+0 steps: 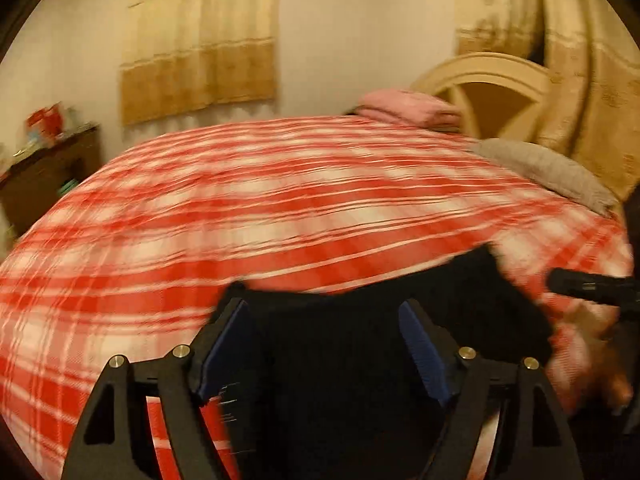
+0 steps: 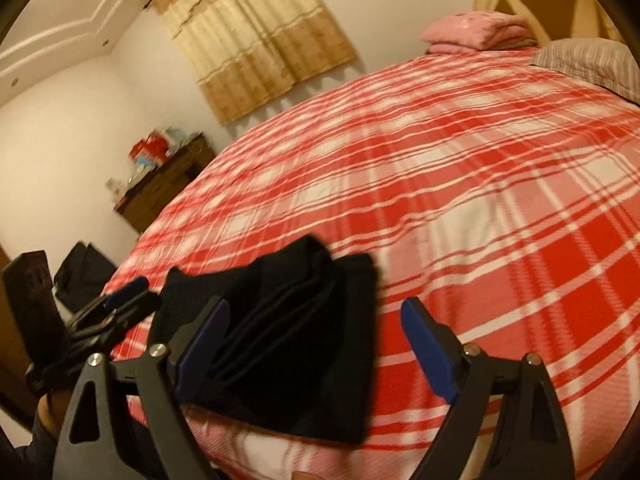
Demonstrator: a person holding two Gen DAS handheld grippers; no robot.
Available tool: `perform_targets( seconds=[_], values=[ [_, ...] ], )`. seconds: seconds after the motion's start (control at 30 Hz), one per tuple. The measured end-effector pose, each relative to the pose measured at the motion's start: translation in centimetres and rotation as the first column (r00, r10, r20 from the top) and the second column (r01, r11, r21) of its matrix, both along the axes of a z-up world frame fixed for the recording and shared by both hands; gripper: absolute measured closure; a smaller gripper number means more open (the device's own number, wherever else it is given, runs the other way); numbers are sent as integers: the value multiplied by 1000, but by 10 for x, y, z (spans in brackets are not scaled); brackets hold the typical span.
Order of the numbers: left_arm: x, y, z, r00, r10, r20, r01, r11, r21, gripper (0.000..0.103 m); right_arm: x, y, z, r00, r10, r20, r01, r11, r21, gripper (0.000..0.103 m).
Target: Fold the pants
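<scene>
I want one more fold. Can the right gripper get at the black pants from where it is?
Probably yes: the right gripper is open, the folded black pants lie just ahead on the bed, nothing between.

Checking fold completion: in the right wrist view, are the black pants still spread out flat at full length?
No, the black pants lie folded into a compact layered stack on the plaid bedspread.

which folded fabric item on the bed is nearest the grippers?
The folded black pants, lying on the red plaid bedspread at the near edge. The folded pink blanket and grey striped pillow sit at the far end.
</scene>
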State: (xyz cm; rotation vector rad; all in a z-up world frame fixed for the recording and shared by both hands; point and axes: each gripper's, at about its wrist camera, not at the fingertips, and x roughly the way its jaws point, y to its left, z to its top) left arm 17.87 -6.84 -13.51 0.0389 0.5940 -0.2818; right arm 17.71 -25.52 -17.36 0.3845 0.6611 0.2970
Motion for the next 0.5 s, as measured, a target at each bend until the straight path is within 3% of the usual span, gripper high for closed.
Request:
perform_targets(
  seconds=[0.17,0.23,0.33,0.4,0.5],
  values=[
    [10,28,-21,996,65,-62,-68,996,-53,24,12,25,-2,998,40,-43,-39,999,9,13],
    [10,30,-27,995,68,-76,-73,996,-57,24,15,38,-2,997,39,-72,-41,998,-38,19],
    [8,34,-34,995,62,-84,-67,996,-61,24,16,49,-7,991,47,-129,-59,994,-92,46],
    [8,37,-37,994,61,-89,-67,995,-69,23,13,52,-11,988,46,-146,-68,987,-148,73],
    [8,41,-39,993,61,-97,-70,994,-89,21,8,38,-13,986,20,-164,-45,987,-152,83]
  ],
)
